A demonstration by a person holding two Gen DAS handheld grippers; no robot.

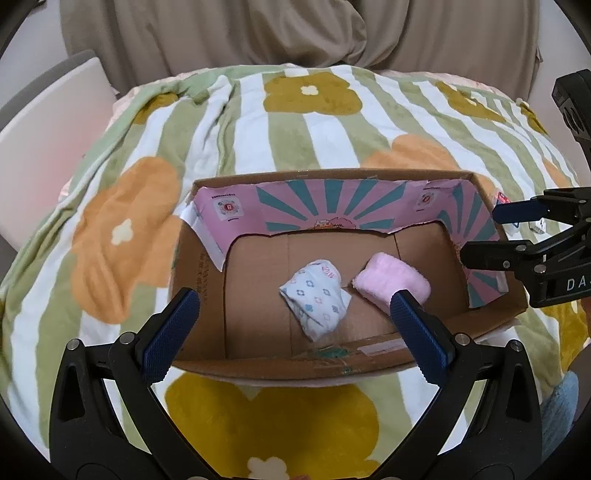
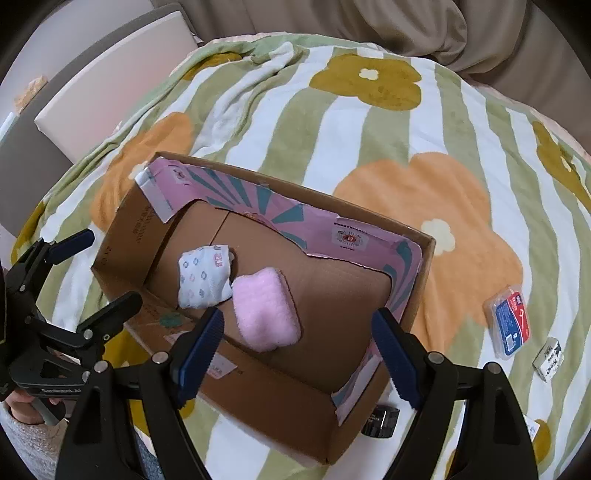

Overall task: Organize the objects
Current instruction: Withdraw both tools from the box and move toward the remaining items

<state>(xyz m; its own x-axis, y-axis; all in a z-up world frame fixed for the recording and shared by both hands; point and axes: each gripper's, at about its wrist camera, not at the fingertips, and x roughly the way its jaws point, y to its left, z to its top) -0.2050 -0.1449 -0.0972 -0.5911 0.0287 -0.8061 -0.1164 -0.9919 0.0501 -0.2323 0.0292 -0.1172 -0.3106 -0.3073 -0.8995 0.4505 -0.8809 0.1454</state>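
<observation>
A blanket [image 1: 207, 122] with green and white stripes and big orange and mustard flowers covers the bed, bunched into folds toward 11 o'clock. Behind it, from 11 to 1 o'clock, hangs creased beige fabric [image 1: 258, 33]. At 9 to 10 o'clock stands a pale flat panel [image 2: 110, 88] with a grey edge. The light is soft and even.

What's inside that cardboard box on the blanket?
Two rolled cloths lie on the box's bare floor: a white flower-print one and a fluffy pink one, touching. Nothing else shows, though the near wall hides a strip of floor.
</observation>
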